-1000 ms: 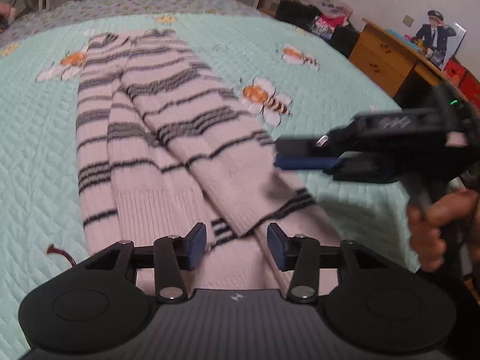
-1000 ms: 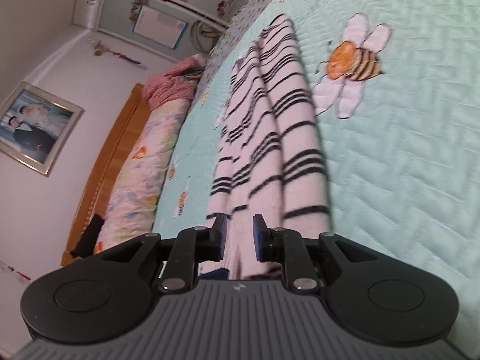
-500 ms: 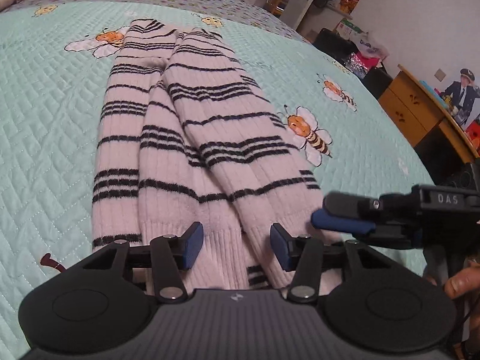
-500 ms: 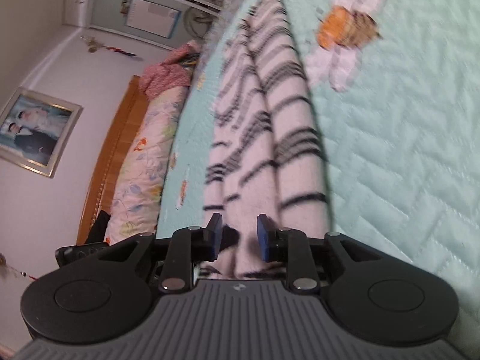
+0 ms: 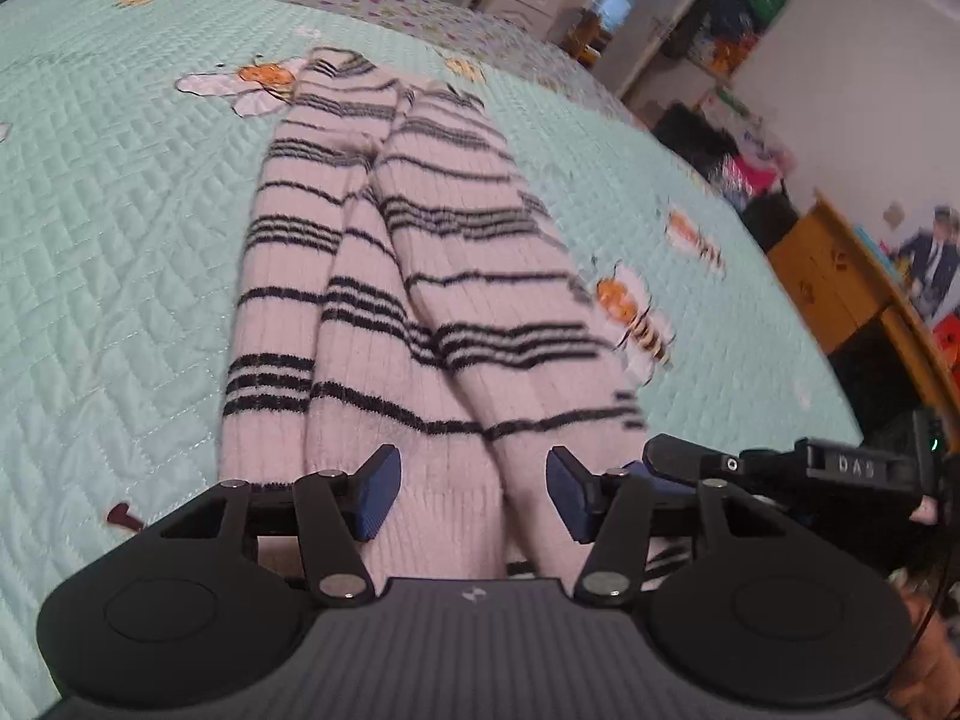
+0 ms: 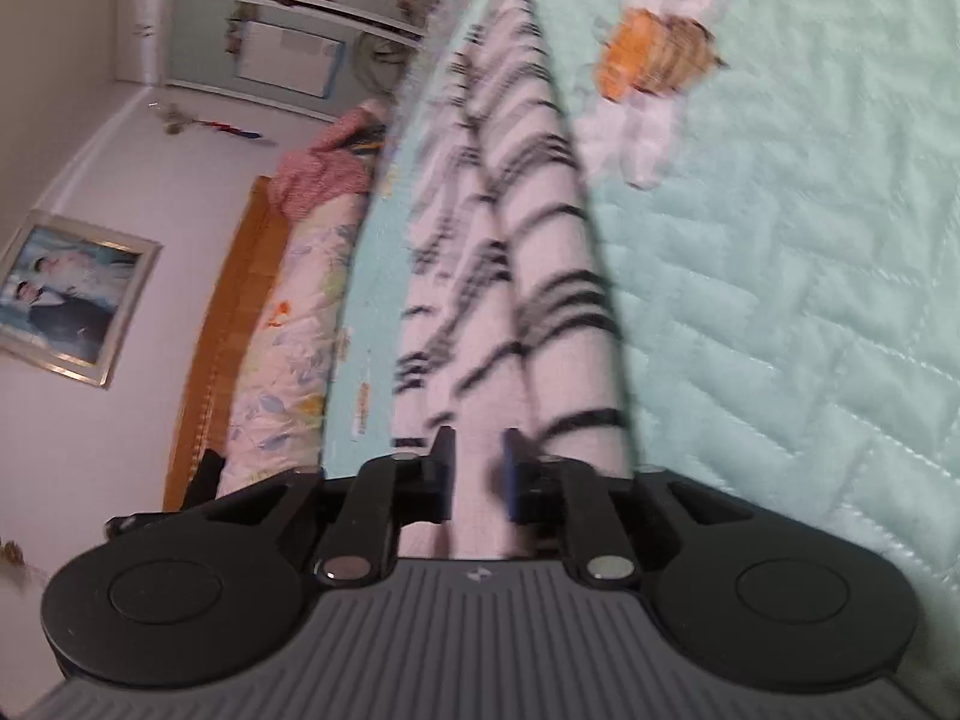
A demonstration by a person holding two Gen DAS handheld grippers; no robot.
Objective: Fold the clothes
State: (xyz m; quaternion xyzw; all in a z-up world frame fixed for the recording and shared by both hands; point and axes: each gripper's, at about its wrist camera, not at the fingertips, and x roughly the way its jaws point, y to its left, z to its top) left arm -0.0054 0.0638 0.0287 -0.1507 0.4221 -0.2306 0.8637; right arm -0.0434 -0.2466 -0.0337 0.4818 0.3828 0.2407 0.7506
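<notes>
A pink sweater with black stripes [image 5: 420, 276] lies folded into a long strip on the mint quilted bedspread [image 5: 120, 240]. My left gripper [image 5: 474, 480] hovers over its near ribbed hem. Its jaws are opening, and the hem shows between them without the pads pressing it. My right gripper [image 5: 651, 468] comes in from the right at the hem's right corner. In the right wrist view the sweater [image 6: 552, 312] runs away from my right gripper [image 6: 477, 456]. Its jaws stand a narrow gap apart over the pink cloth, and no grip shows.
A wooden desk [image 5: 840, 300] and cluttered shelves [image 5: 738, 120] stand beyond the bed's right side. A wooden headboard [image 6: 222, 330], floral bedding [image 6: 288, 330] and a framed photo [image 6: 66, 294] line the other side. Bee patches [image 5: 630, 312] dot the bedspread.
My left gripper has rolled, closed in on the hem and widened its jaws. The right gripper has dropped from above the sweater to its near right corner, jaws slightly wider.
</notes>
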